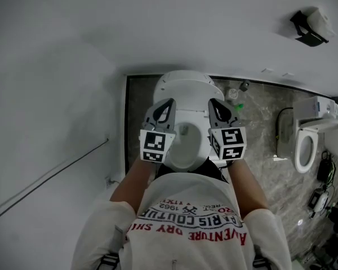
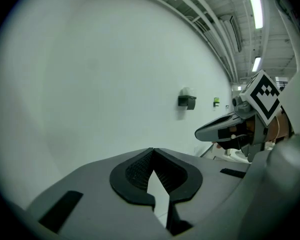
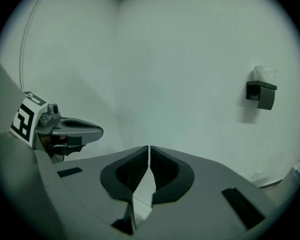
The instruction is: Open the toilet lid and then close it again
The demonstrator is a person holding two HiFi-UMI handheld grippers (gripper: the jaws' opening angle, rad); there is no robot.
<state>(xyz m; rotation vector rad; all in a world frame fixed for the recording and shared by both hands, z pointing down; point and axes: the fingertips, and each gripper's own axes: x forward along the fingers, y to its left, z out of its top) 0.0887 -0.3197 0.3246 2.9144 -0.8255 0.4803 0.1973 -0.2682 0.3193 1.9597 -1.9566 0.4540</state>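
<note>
Toilet lid [image 1: 184,86] lies just ahead of both grippers, between their tips. Left gripper [image 1: 167,102] and right gripper [image 1: 213,102] flank the bowl [image 1: 183,148], jaws closed and empty.

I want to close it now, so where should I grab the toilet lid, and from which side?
Take the lid by its free top edge, coming from the front, above the bowl. It seems to stand raised at the back, hinged low, so that edge is the nearest part and probably gives the most leverage for tipping it forward.
</note>
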